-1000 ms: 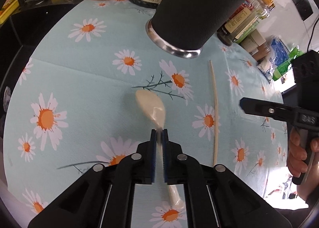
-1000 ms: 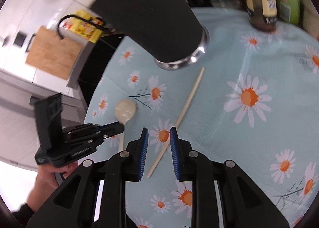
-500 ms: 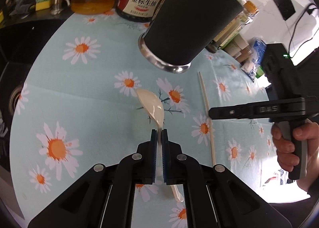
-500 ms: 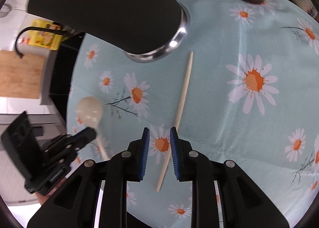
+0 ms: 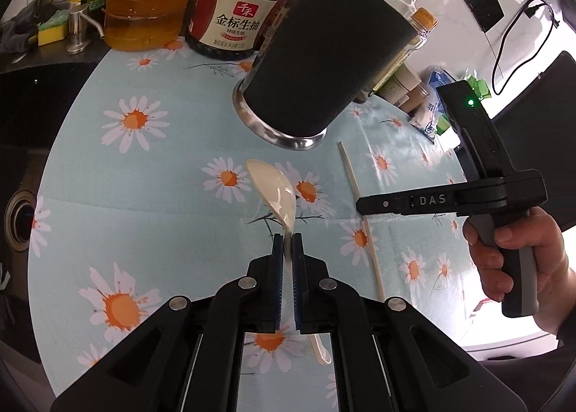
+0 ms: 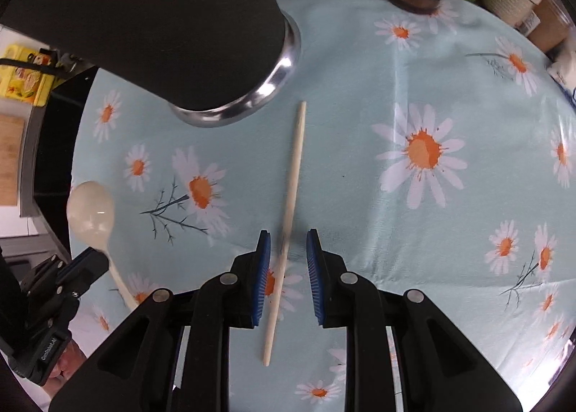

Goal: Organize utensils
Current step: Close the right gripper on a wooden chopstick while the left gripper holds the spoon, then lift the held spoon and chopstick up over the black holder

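Chopstick (image 6: 291, 203) now lies between the spread right gripper (image 6: 288, 261) pads, which have dropped over it; left gripper (image 5: 287, 250) still pinches the spoon (image 5: 275, 192), so 2 utensils are nearly ready for the black holder (image 5: 324, 63).

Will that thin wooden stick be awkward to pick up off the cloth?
Probably a little. The chopstick lies flat on the tablecloth, so the pads must close low around it. It looks stiff and light. Being slender, it may roll or pivot if gripped off-centre.

Count on the daisy-print tablecloth (image 6: 360, 88): one cream plastic spoon (image 5: 275, 192); one pale wooden chopstick (image 6: 293, 167); one black cylindrical holder with a steel base (image 5: 324, 70). Far edge: one dark soy-sauce jar (image 5: 230, 19), one amber oil jug (image 5: 147, 5).
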A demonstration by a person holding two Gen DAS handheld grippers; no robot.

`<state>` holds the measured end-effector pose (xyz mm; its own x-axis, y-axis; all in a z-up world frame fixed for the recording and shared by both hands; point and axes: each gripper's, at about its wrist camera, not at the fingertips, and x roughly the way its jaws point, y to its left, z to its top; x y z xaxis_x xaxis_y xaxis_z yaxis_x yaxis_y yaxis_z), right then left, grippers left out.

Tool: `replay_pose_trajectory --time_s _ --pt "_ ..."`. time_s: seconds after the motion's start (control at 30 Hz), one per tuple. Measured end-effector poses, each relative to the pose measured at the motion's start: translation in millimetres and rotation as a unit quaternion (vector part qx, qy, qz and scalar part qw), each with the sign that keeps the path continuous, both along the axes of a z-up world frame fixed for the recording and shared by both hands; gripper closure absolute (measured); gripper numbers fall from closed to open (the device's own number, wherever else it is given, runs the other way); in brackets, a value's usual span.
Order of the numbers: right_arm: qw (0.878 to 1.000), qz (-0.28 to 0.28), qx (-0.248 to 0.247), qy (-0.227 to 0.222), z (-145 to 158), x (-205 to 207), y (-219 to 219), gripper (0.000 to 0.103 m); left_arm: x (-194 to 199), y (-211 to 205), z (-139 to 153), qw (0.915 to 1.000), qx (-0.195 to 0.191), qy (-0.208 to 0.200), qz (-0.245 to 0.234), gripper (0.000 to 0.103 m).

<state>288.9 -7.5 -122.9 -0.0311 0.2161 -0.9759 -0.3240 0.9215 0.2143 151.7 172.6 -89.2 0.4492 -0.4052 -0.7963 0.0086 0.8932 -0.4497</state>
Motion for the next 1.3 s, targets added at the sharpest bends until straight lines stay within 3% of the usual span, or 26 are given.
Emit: replay_pose_trajectory --time_s 0.1,0.2,0.47,0.83,1.03,1.3 --pt "1.0 0.003 -0.014 -0.011 3 -3 5 0.083 1 4 1 1.0 0.004 -0.002 -0.003 0.1" --pt "1.0 0.007 -0.02 -0.023 2 -7 16 0.097 2 8 4 1.0 0.006 -0.007 -0.004 0.1" --pt "0.999 -0.029 0.023 0.003 7 -5 -5 0.097 14 5 10 0.9996 0.015 -0.018 -0.015 0.1" --pt "0.992 -0.048 0.118 -0.008 56 -14 -48 0.097 24 -9 32 0.9982 0.033 -0.04 -0.032 0.1" --pt "0.977 -0.021 0.208 -0.041 95 -20 -56 0.097 24 -11 52 0.9969 0.041 -0.057 -0.037 0.1" --pt "0.951 0.03 0.274 -0.139 142 -30 -31 0.097 24 -4 96 0.9928 0.047 -0.108 -0.025 0.1"
